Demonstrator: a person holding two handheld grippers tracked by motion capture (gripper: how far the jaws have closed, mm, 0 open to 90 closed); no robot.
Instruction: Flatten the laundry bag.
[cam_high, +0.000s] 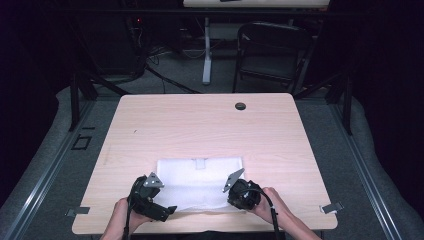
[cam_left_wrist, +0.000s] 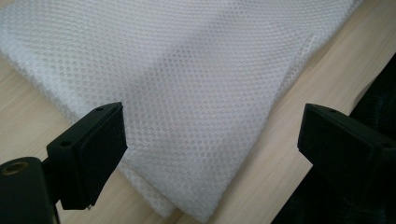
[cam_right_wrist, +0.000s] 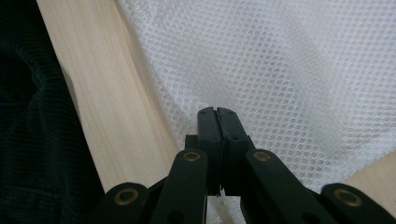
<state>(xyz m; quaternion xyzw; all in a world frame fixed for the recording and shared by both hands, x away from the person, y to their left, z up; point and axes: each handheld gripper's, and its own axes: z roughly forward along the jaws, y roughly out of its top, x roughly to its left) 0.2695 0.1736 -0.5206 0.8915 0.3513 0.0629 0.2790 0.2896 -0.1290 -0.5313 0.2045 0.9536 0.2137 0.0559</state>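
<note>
White mesh cloth (cam_high: 200, 182) lies flat at lower centre of the desk (cam_high: 200, 125). Right gripper (cam_right_wrist: 218, 112) is clamped on its near right edge; left gripper (cam_left_wrist: 210, 135) stands apart over the near left corner. Judged step: securing both corners. Next, the left must close.

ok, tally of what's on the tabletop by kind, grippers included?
White mesh fabric bag: 1
Black two-jaw grippers: 2, left gripper open, right gripper shut on the bag
Round black grommet in the light wooden table: 1
Total: 4
</note>
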